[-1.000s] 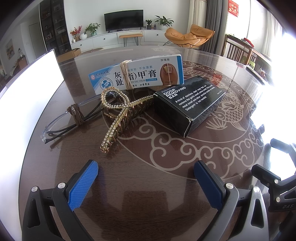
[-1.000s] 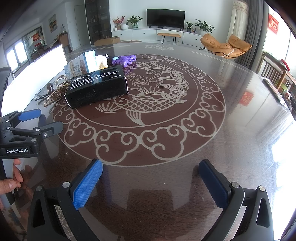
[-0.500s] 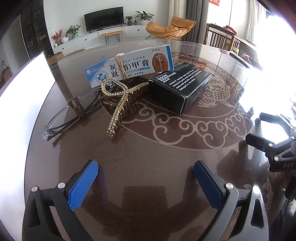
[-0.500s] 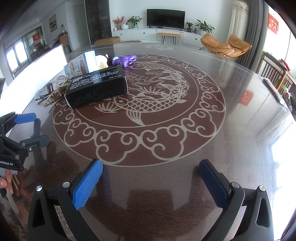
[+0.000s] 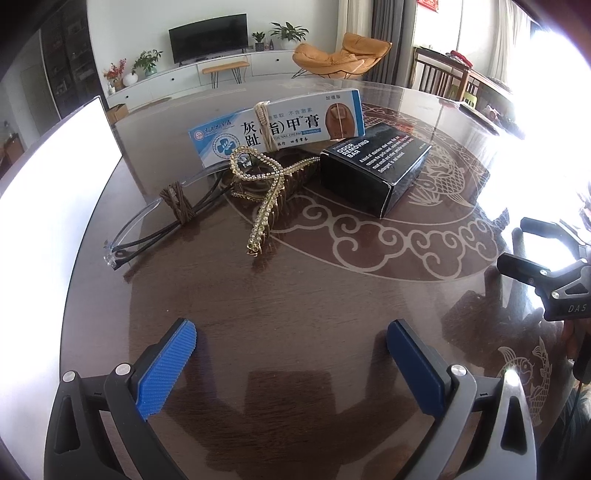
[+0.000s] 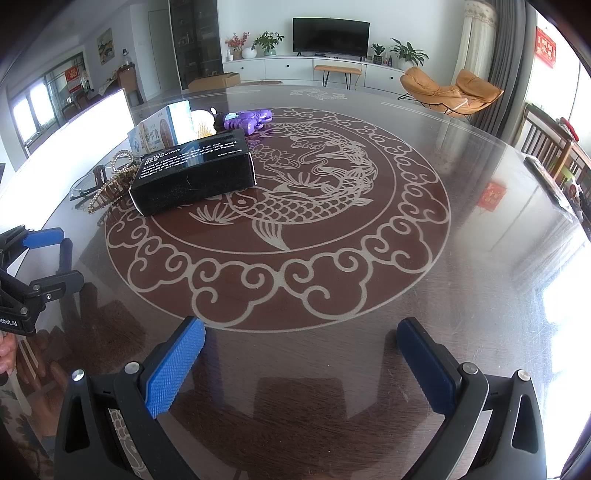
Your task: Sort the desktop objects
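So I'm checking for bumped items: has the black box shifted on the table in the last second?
No. In the right wrist view the black box sits on the same spot by the carp's head of the table inlay.

A home living room: television (image 6: 331,36), orange lounge chair (image 6: 448,88), potted plants (image 6: 408,55).

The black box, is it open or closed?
Closed. The black box lies flat on the table, and the end flap facing the left wrist camera sits flush.
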The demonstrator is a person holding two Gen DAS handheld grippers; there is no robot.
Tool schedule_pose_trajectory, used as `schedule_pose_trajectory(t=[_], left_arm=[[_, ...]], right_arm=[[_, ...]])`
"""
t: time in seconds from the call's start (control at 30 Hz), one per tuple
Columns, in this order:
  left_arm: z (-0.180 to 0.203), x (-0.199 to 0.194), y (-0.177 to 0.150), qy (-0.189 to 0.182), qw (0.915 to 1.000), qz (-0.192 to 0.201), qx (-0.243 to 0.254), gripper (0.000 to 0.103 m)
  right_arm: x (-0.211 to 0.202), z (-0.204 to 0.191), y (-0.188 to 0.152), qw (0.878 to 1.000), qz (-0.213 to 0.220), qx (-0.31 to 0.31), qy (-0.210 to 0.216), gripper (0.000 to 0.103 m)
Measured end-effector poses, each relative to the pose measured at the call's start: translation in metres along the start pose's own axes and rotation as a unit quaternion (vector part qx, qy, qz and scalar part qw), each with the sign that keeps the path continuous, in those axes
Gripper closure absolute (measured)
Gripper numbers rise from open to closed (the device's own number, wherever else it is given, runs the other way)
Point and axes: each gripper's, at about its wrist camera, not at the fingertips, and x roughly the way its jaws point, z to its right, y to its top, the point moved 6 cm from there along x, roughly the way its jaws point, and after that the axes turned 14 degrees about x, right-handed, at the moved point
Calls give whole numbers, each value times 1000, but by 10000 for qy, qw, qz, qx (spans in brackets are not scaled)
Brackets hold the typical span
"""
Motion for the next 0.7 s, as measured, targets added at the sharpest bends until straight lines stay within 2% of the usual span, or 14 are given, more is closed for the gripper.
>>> schedule_pose_trajectory(t=[0.47, 0.7], left_arm=[[-1, -2, -1, -8, 10000, 21, 31, 0], [-14, -6, -10, 130, 9997, 8, -200, 0]], right_arm=[[0, 0, 0, 10000, 0, 0, 0, 0], [1, 0, 0, 10000, 0, -1, 0, 0]])
